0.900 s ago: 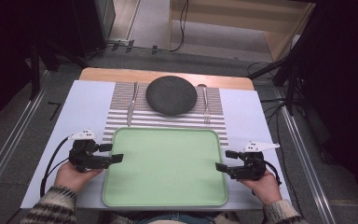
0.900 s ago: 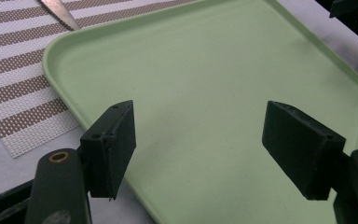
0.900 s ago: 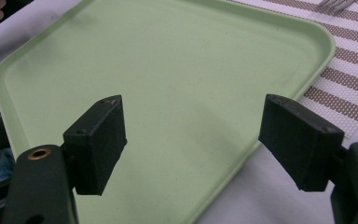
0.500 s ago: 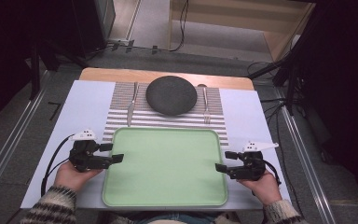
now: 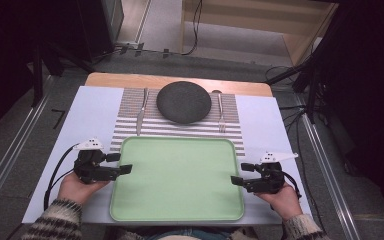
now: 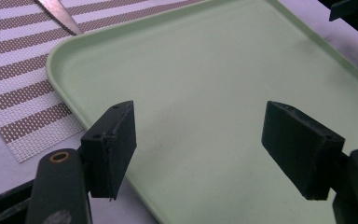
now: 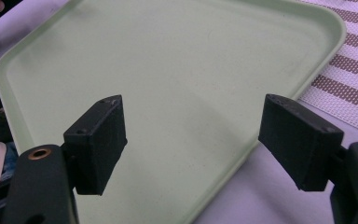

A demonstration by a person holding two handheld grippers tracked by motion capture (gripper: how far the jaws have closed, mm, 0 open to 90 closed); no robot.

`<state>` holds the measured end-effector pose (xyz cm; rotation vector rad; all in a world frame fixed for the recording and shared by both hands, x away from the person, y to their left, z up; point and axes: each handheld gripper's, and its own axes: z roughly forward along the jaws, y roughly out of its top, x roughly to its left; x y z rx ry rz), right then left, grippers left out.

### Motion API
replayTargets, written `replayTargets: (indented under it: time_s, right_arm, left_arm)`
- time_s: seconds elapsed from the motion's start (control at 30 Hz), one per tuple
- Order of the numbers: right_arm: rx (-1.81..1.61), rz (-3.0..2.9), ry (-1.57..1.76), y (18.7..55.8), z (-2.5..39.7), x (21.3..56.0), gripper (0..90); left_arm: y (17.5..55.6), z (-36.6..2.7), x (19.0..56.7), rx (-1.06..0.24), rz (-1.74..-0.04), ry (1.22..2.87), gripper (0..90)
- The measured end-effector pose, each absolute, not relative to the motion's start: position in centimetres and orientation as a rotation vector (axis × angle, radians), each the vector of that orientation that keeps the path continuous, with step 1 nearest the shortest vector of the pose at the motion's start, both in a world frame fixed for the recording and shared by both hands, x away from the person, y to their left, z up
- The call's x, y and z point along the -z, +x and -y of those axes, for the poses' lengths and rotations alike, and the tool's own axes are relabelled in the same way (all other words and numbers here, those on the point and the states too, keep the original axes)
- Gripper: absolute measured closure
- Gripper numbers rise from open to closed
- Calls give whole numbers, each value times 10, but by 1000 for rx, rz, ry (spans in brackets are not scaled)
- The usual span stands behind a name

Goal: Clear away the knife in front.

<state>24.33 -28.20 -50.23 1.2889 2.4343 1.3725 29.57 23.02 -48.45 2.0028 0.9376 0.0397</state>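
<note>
Green plastic is what you are lined up on: the tray lies flat at the near edge of the table, just in front of the striped placemat, which carries a dark plate with a knife to its left and a fork to its right. Your left gripper sits at the tray's left rim and your right gripper at its right rim, each pointing inward over the edge. In both gripper views the jaws stand wide apart with nothing between them, the tray floor showing in the gap, so neither has taken hold. By the look of it, you are at the approach step of a two-handed pick-up of the tray, with the grasp not yet made. Next, you likely need to bring each pair of jaws onto the raised rim, one pad above and one below it, then close both together. Keep the two sides level as you lift, or the tray may tip.
</note>
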Motion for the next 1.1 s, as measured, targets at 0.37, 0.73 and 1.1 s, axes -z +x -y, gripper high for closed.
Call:
replayTargets:
  time_s: [0.37, 0.73, 1.1]
  right_arm:
    - [-1375, -2446, 1275, 244, 281, 503, 221]
    - [-1368, -2460, 1282, 243, 281, 504, 220]
    - [-1350, -2466, 1284, 240, 281, 505, 220]
  left_arm:
    - [297, -230, 484, -28, -938, 2004, 278]
    - [300, -225, 483, 1, -937, 2022, 298]
    - [307, -209, 481, -14, -901, 2039, 297]
